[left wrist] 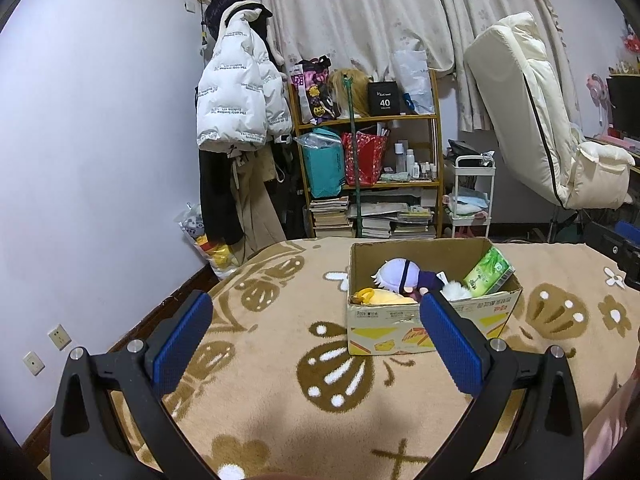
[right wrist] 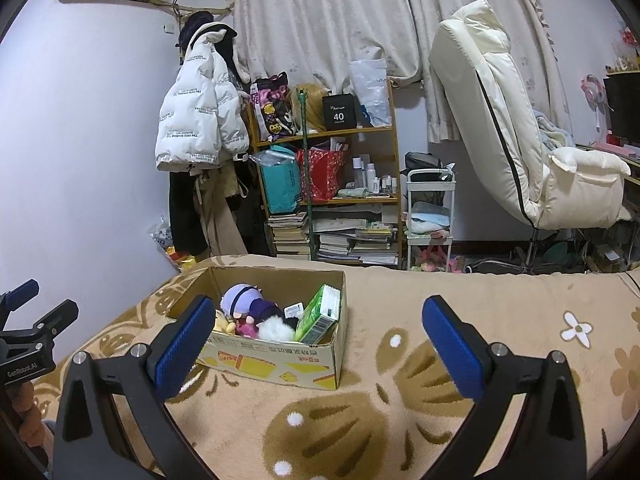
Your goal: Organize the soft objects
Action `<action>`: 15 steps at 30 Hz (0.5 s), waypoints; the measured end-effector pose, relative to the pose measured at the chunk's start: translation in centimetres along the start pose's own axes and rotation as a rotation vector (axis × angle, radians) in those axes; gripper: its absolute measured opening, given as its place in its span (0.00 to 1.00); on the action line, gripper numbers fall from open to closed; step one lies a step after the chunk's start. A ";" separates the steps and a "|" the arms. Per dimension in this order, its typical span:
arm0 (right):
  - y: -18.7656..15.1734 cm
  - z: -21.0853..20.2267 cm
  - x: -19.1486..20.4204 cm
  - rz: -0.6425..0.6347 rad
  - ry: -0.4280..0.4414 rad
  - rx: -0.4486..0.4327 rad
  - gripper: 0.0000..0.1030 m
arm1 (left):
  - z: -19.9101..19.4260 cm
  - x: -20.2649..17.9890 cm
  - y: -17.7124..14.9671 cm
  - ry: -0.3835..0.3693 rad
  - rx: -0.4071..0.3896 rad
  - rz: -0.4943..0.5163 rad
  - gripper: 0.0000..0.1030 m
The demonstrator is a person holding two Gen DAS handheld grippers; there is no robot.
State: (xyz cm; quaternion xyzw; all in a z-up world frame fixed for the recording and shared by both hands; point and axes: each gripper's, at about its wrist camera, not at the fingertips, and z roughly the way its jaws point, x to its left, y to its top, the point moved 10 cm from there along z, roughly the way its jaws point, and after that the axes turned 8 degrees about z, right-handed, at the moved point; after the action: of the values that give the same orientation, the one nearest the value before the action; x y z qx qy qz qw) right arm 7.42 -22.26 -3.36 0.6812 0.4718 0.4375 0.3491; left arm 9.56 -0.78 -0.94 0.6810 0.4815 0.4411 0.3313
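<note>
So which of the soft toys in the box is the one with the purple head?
The doll with the pale purple head and dark band across it, lying at the middle of the cardboard box. The yellow plush and white fluffy toy flank it.

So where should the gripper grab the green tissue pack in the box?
Probably by its upper end, coming from above. The green tissue pack leans tilted against the wall of the cardboard box, so that end sticks up free, while the white fluffy toy crowds its lower side.
</note>
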 end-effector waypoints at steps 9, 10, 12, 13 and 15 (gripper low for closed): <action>-0.1 0.0 -0.1 -0.010 0.000 0.006 1.00 | 0.1 -0.1 0.0 -0.001 0.001 -0.003 0.99; -0.1 0.0 -0.1 -0.010 -0.001 0.006 1.00 | 0.2 0.0 0.0 -0.003 0.000 -0.004 0.99; -0.1 0.0 -0.1 -0.009 0.000 0.008 1.00 | 0.2 0.0 0.0 -0.002 -0.001 -0.004 0.99; -0.1 0.0 -0.1 -0.009 0.001 0.007 1.00 | 0.2 0.0 -0.1 -0.001 0.000 -0.003 0.99; 0.0 0.0 -0.2 -0.010 0.000 0.006 1.00 | 0.2 0.0 -0.1 -0.002 0.001 -0.004 0.99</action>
State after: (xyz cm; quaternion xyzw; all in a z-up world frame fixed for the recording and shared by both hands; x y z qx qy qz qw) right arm 7.39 -22.45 -3.46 0.6801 0.4765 0.4343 0.3491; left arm 9.75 -0.78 -1.12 0.6808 0.4829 0.4392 0.3323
